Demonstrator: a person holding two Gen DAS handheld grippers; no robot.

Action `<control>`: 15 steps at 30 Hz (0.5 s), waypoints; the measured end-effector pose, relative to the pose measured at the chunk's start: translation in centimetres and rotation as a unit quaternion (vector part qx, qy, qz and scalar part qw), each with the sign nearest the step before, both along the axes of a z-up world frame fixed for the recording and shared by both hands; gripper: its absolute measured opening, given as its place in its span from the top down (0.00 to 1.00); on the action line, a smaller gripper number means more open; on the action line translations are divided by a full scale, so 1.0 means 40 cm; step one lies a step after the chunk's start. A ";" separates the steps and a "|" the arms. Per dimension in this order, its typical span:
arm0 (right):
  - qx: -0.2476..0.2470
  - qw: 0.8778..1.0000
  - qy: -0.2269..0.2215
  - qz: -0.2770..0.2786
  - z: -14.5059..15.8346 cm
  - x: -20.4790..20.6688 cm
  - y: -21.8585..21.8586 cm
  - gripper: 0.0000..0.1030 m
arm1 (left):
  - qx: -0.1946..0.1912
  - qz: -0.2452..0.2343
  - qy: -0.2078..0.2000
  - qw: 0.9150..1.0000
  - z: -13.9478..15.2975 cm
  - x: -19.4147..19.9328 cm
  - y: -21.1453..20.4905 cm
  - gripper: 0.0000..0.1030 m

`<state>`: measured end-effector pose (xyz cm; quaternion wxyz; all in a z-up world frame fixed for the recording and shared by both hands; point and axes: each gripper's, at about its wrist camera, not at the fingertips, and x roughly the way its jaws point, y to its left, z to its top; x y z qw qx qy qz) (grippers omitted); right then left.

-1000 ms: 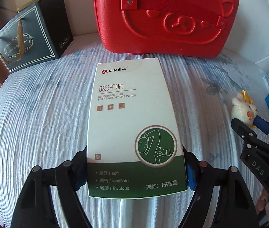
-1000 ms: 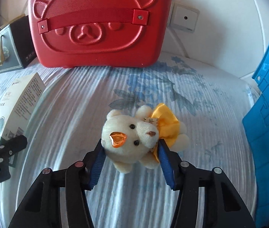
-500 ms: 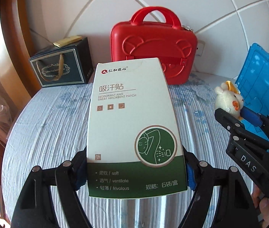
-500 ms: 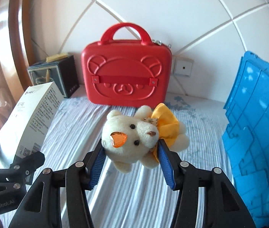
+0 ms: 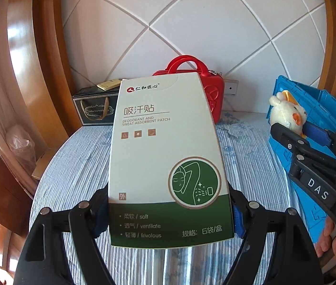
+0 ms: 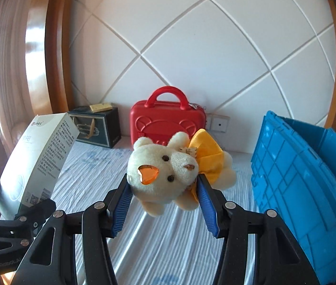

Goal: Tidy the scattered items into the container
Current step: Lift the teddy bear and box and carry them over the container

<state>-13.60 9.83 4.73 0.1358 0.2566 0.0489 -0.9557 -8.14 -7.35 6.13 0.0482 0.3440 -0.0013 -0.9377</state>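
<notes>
Striped bedcover now lies well below both raised grippers: the left gripper, clamped on the white-and-green box, and the right gripper, pinching the plush bear, have risen beside the blue crate, apparently ready for deposit.

The left gripper clamped the white-and-green box above the striped bed, in front of the red case, while right of the box the right gripper held the plush bear against the blue crate.
</notes>
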 end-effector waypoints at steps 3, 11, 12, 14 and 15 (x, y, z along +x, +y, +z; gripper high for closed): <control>0.000 1.000 0.013 -0.020 0.038 0.083 0.025 0.49 | 0.008 -0.020 0.012 1.000 0.023 0.065 0.015 0.25; 0.005 0.998 0.011 -0.057 0.084 0.256 0.105 0.49 | 0.024 -0.079 0.015 0.997 0.039 0.171 0.100 0.25; 0.005 0.998 0.012 -0.063 0.090 0.270 0.123 0.49 | 0.024 -0.087 0.017 0.996 0.045 0.177 0.119 0.25; 0.007 0.997 0.017 -0.076 0.107 0.292 0.160 0.49 | 0.022 -0.102 0.024 0.994 0.060 0.186 0.161 0.25; 0.007 0.996 0.021 -0.082 0.115 0.300 0.180 0.49 | 0.020 -0.109 0.028 0.993 0.069 0.190 0.184 0.25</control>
